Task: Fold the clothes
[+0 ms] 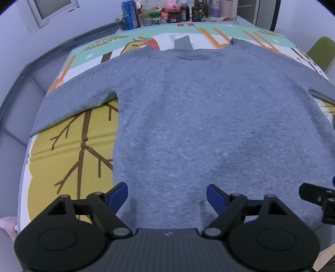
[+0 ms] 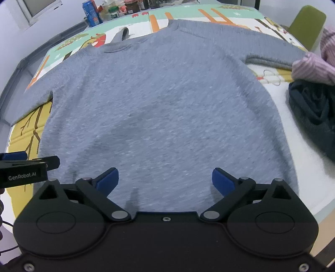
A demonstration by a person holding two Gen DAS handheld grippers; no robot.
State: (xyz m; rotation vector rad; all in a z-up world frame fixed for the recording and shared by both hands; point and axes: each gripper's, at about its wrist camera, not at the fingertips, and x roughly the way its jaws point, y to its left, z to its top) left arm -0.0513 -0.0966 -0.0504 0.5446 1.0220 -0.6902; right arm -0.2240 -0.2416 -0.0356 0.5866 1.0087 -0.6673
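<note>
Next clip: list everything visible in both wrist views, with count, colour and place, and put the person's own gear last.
grey knit long-sleeved sweater: one, grey, spread flat on mat.
cartoon-printed play mat: one, yellow, teal, white, covering the table.
blue drinks can: one, far edge.
jars and bottles: several, mixed, far edge.
dark crumpled garment: one, right side.
pink striped fabric: one, right side.
green chair: one, far right.
left gripper: jaws open, over hem.
right gripper: jaws open, over hem.

Pale walls, window (image 1: 54, 10) (upper left), green chair (image 2: 307, 25) beside table (image 2: 297, 117).
</note>
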